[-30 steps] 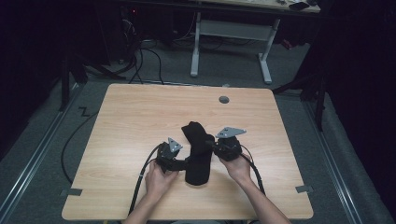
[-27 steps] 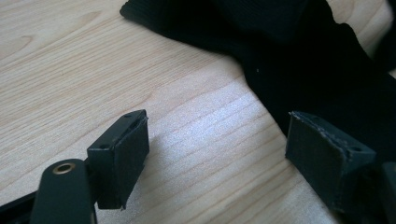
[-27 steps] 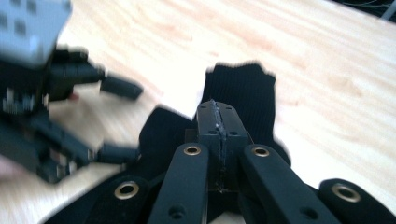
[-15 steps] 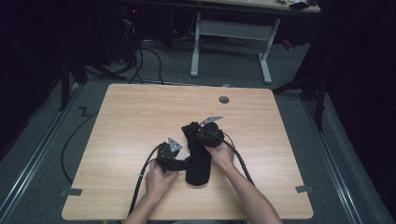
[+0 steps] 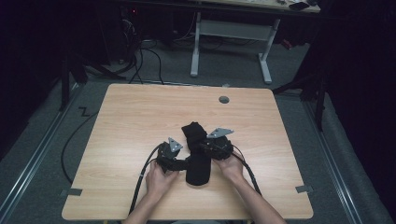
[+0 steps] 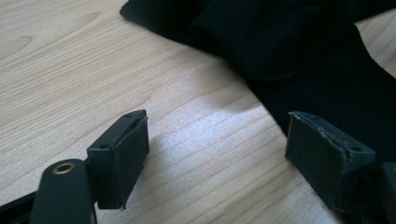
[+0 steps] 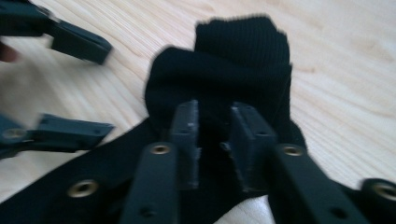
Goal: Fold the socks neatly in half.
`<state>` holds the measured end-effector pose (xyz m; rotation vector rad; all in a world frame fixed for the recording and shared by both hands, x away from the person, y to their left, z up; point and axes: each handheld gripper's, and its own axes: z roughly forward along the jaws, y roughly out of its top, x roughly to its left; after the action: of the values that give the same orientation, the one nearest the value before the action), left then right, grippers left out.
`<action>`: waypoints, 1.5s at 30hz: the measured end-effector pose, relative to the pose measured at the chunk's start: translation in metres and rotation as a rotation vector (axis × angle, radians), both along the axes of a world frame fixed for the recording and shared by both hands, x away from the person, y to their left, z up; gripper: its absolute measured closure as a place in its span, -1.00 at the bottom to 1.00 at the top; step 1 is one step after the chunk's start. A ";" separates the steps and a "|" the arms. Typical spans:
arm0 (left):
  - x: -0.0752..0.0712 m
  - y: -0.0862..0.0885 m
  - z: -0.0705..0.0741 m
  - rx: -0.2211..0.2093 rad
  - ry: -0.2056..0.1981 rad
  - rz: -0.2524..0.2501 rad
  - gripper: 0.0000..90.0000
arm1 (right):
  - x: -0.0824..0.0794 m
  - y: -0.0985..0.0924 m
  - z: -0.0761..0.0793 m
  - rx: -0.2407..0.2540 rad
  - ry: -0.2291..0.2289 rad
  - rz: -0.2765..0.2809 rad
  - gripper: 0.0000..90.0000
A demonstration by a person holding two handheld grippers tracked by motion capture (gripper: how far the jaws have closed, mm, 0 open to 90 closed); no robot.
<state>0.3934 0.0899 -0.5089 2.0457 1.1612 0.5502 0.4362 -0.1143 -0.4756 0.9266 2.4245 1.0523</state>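
On the wooden table (image 5: 130, 116) the black sock (image 5: 197, 154) lies partly folded, top doubled over, between both grippers: the left gripper (image 6: 215, 154) stands apart beside it, the right gripper (image 7: 212, 140), jaws just opening, hangs over the fold gripping nothing, so tidying probably remains.

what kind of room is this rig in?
Likely a lab or workshop, not a home: a bare wooden table on grey carpet, loose cables on the floor behind, and a height-adjustable desk frame beyond.
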 end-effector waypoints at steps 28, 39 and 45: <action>-0.010 0.005 0.004 0.016 0.013 -0.044 -0.33 | 0.039 0.008 0.000 -0.047 0.011 -0.043 0.95; -0.009 0.004 0.001 -0.003 -0.001 -0.036 -0.40 | -0.011 -0.001 0.032 0.000 -0.003 0.022 0.95; -0.009 0.003 0.000 -0.007 -0.007 -0.027 -0.40 | -0.042 -0.009 0.028 0.036 0.041 0.045 0.95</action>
<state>0.3848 0.0924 -0.5088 2.0487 1.1289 0.5386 0.3946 -0.1230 -0.4472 0.9183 2.4782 1.1062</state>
